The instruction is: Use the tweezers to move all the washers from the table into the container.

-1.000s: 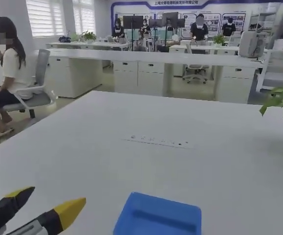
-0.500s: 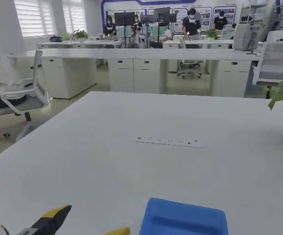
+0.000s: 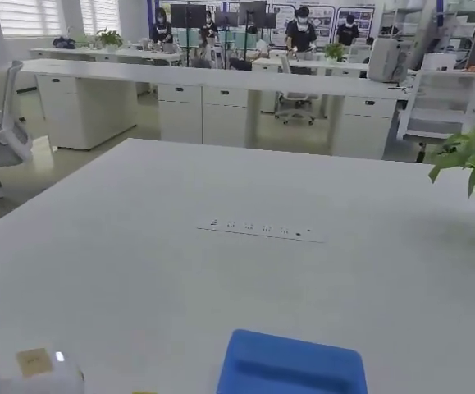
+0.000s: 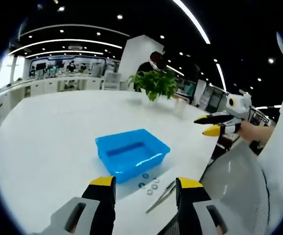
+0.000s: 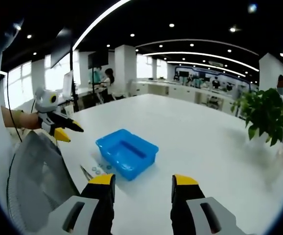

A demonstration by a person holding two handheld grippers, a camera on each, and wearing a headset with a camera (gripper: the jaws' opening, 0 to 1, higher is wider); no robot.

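Note:
A blue container (image 4: 131, 152) sits on the white table (image 4: 48, 132). Several small washers (image 4: 150, 185) lie on the table just in front of it, with metal tweezers (image 4: 162, 196) beside them near the edge. My left gripper (image 4: 143, 188) hovers open and empty a little short of the washers. In the right gripper view, the same container (image 5: 127, 152), washers (image 5: 101, 169) and tweezers (image 5: 86, 172) lie ahead and to the left of my right gripper (image 5: 143, 183), which is open and empty. The head view catches the container (image 3: 294, 365) at its bottom edge.
A potted plant (image 5: 263, 110) stands on the table's far side. A socket strip (image 3: 258, 228) is set into the tabletop. A gripper's white body (image 3: 36, 373) pokes in at the bottom left. Desks, chairs and people fill the room behind.
The head camera has swung right and tilted. The yellow-tipped gripper at the bottom left has sunk below the frame edge, leaving its white body in sight. The container has not moved on the table.

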